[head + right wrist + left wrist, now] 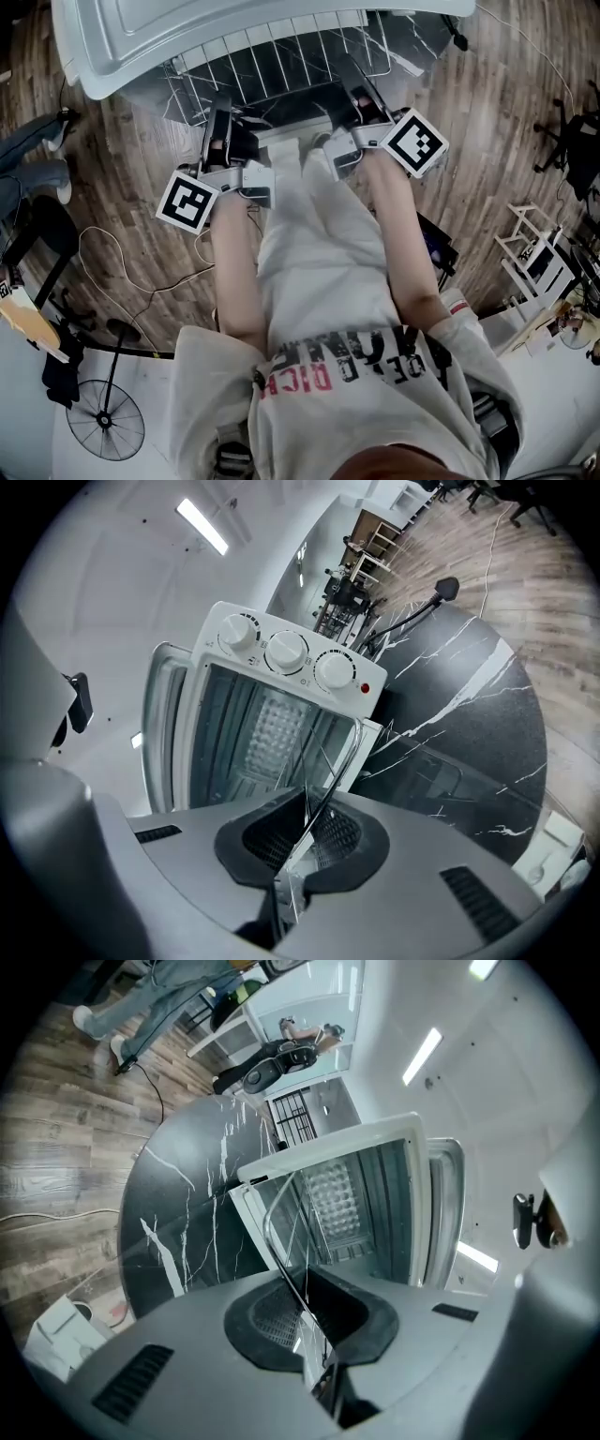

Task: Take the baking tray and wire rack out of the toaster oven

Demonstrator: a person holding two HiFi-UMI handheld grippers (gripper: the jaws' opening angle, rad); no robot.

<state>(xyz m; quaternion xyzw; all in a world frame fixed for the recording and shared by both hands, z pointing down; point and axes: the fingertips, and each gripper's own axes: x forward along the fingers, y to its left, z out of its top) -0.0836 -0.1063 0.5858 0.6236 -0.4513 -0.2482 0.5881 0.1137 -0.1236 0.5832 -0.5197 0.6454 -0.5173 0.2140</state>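
Note:
The wire rack (281,56) juts out of the white toaster oven (187,28) toward me. My left gripper (220,117) is shut on the rack's front wire near its left corner. My right gripper (361,94) is shut on the same wire near its right corner. In the left gripper view the thin rack wire (281,1241) runs straight into the closed pads of the left gripper (307,1326), with the open oven (394,1138) behind. In the right gripper view the rack (337,780) is pinched by the right gripper (302,846) below the oven's knobs (286,653). I cannot make out a baking tray.
The oven stands on a round black marble-patterned table (187,1204) (469,724). The oven door (445,1213) hangs open beside the cavity. On the wooden floor lie cables (141,272) and a fan (103,422), and an office chair (572,150) stands at right.

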